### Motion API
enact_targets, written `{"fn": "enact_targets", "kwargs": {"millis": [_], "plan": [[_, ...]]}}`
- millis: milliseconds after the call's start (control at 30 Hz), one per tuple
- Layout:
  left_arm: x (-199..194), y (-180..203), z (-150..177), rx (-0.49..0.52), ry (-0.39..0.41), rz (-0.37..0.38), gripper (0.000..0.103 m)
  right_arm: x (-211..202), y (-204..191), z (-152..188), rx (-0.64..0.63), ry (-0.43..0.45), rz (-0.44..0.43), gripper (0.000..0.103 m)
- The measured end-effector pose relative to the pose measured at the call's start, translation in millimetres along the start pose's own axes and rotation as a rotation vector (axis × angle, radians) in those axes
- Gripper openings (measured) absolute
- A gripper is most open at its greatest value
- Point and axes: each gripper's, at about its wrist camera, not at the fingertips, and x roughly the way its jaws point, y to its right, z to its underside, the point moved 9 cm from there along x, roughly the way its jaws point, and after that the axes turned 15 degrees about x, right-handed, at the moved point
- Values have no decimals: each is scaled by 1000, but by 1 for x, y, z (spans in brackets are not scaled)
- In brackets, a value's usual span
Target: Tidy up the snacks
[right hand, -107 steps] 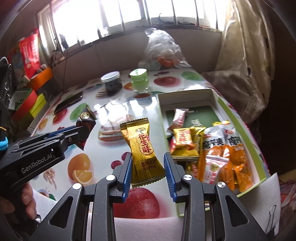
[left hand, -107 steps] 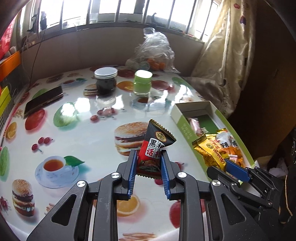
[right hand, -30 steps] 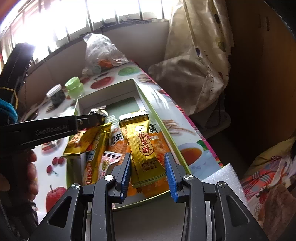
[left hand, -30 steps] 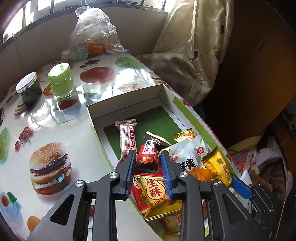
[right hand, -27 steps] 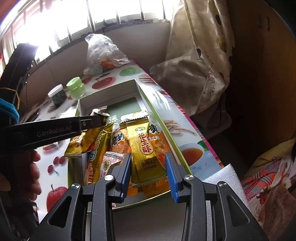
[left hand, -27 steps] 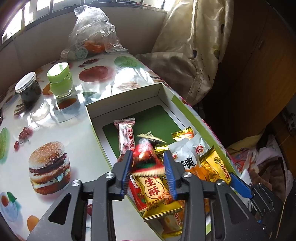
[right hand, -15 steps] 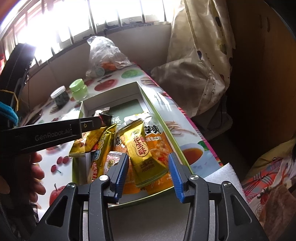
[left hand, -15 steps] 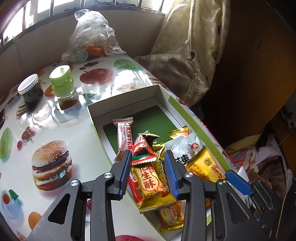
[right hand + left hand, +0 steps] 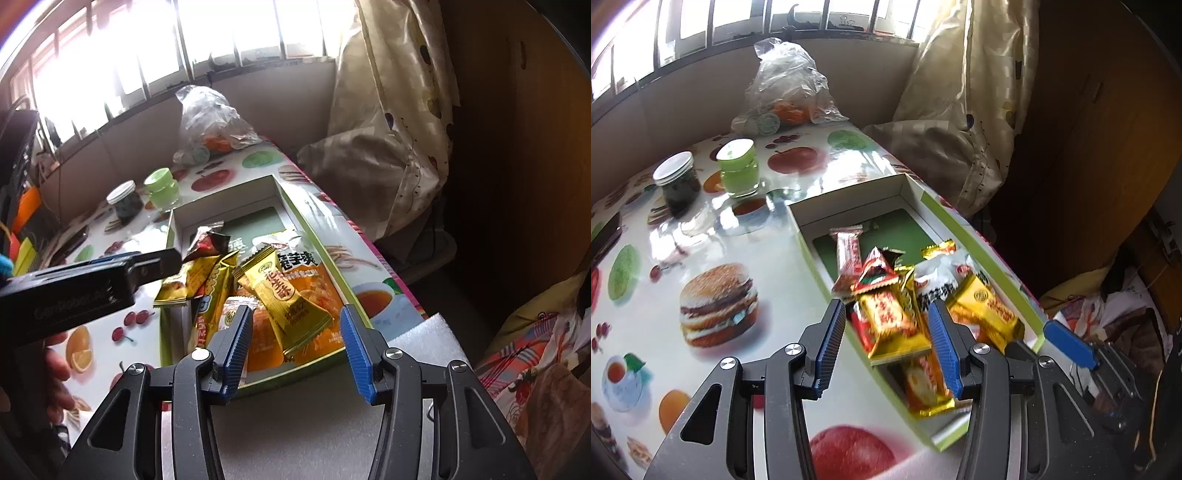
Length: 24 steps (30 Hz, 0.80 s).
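Observation:
A green-and-white box (image 9: 964, 225) lies on the table's right side and holds several snack packets. The red-and-black packet (image 9: 877, 271) lies on the pile in it; it also shows in the right wrist view (image 9: 207, 242). The gold packet (image 9: 282, 295) lies on an orange bag (image 9: 325, 291) in the box (image 9: 314, 225). My left gripper (image 9: 886, 343) is open and empty over the box's near end. My right gripper (image 9: 295, 345) is open and empty just behind the box's near wall. The left gripper's body (image 9: 92, 280) reaches in from the left.
A dark jar (image 9: 677, 184) and a green jar (image 9: 738, 171) stand on the printed tablecloth behind the box. A clear plastic bag with fruit (image 9: 786, 92) sits at the back. A curtain (image 9: 964, 110) hangs at the right. White foam (image 9: 406, 354) lies beyond the box's near end.
Both grippers have opened. The left let go of the red-and-black packet and the right let go of the gold packet; both now lie in the box. Both grippers have drawn back slightly.

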Motion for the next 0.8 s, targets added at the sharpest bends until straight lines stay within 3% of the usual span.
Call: {"fn": "enact_targets", "kwargs": {"millis": [400, 800], "plan": [[-28, -2, 48, 6, 0, -70, 48, -20, -8, 24, -32, 6, -16, 49], [-26, 1, 104, 0, -67, -100, 48, -21, -2, 60, -55, -33, 30, 53]]}}
